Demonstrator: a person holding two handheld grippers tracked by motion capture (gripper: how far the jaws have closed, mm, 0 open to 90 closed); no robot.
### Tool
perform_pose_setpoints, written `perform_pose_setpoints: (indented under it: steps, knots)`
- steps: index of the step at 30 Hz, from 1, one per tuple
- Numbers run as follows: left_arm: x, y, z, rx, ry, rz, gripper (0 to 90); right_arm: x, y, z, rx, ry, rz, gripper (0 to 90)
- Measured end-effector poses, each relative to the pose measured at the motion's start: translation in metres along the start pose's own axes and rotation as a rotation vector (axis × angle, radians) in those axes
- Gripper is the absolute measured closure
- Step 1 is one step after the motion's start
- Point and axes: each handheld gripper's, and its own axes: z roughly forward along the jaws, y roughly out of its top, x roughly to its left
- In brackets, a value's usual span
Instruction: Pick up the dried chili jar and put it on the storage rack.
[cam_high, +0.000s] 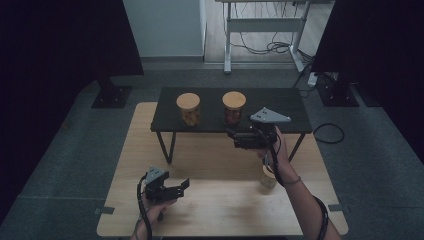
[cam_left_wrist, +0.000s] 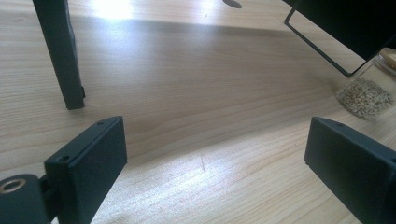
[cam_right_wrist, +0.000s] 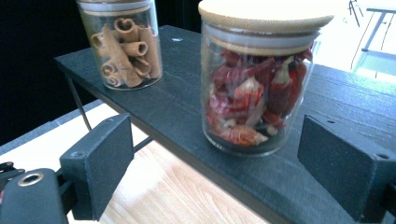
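Two glass jars with wooden lids stand on a low black shelf (cam_high: 280, 107). One holds cinnamon sticks (cam_high: 188, 109) (cam_right_wrist: 123, 44), the other red dried chillies (cam_high: 234, 107) (cam_right_wrist: 259, 88). My right gripper (cam_high: 231, 134) (cam_right_wrist: 215, 144) hovers just in front of the chilli jar at the shelf's front edge. It is open, and the jar stands beyond its pads, untouched. A third jar of pale grain (cam_high: 268, 179) (cam_left_wrist: 369, 91) sits on the wooden table (cam_high: 215, 205) under my right wrist. My left gripper (cam_high: 182, 187) (cam_left_wrist: 215, 140) is open above bare wood near the front left.
The shelf stands on thin black legs (cam_left_wrist: 60, 56) and a wire frame (cam_left_wrist: 317, 44) on the tabletop. Dark curtains flank the scene. A white desk frame (cam_high: 265, 25) and loose cables (cam_high: 327, 132) lie on the floor beyond.
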Motion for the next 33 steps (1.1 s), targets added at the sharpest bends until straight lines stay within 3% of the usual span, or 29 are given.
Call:
perform_pose_setpoints:
  steps: [9,20,33]
  knots:
    - [-0.001,0.000,0.001,0.006,-0.002,0.000,5.3,0.009,-0.027,-0.018,-0.013,0.009,-0.017,9.3]
    - [0.000,0.000,0.001,0.011,-0.004,0.000,5.2,0.024,-0.080,-0.041,-0.030,0.012,-0.026,9.2]
    - [0.001,-0.001,0.001,0.013,0.001,-0.005,5.2,0.037,-0.135,-0.058,-0.047,0.023,0.037,9.2]
